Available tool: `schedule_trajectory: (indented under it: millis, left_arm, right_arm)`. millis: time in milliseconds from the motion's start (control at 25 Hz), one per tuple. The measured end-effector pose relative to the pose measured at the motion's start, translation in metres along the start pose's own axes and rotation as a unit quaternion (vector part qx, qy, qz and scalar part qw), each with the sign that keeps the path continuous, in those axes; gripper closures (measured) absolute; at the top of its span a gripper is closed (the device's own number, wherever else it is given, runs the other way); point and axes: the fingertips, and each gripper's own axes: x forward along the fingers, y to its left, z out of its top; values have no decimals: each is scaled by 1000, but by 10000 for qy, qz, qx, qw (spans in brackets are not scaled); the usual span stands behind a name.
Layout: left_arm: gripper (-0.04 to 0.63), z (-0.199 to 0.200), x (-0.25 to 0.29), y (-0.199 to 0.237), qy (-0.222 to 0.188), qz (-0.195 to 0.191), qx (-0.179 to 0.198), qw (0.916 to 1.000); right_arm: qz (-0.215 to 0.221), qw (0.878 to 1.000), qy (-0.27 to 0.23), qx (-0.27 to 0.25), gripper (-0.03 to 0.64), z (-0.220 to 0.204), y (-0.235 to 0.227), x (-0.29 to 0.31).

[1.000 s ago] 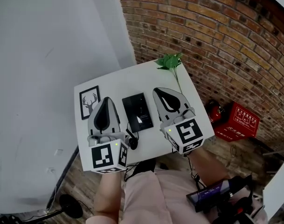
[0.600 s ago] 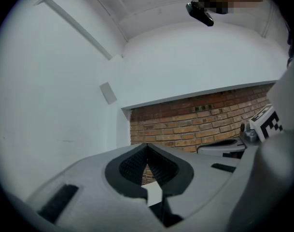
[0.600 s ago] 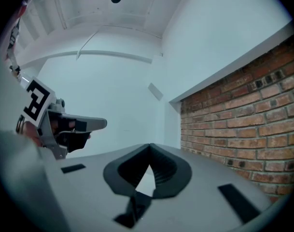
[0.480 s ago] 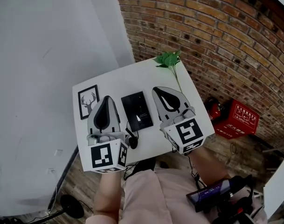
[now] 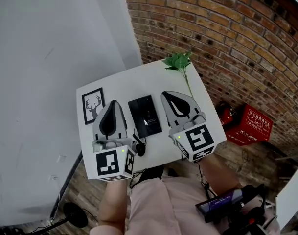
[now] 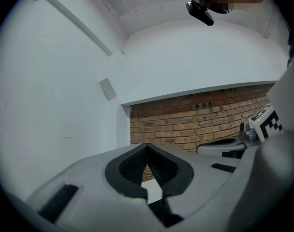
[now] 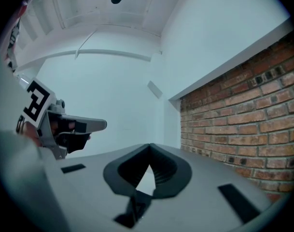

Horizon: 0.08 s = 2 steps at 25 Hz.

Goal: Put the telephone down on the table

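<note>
The black telephone (image 5: 145,115) lies flat on the white table (image 5: 134,84), between my two grippers and touched by neither. A dark cord runs from its near end to a small black piece (image 5: 139,149) at the table's front edge. My left gripper (image 5: 112,104) hovers level just left of the phone, jaws shut and empty; in its own view the left gripper (image 6: 147,147) has its pads together. My right gripper (image 5: 170,95) hovers just right of the phone, also shut and empty, and the right gripper (image 7: 149,147) shows closed pads in its own view.
A framed deer picture (image 5: 92,105) lies at the table's left edge. A green leafy sprig (image 5: 178,62) rests at the far right corner. A brick wall (image 5: 227,38) rises behind and to the right, with a red crate (image 5: 250,126) on the floor.
</note>
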Motion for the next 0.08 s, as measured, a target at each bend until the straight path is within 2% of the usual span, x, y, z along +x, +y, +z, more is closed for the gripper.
schedule_trajectory:
  millis: [80]
  left_arm:
    - [597,-1,2,0,13,-9,2,10000]
  right_arm:
    - [-2,10000,16,16,612,-1,-1,2]
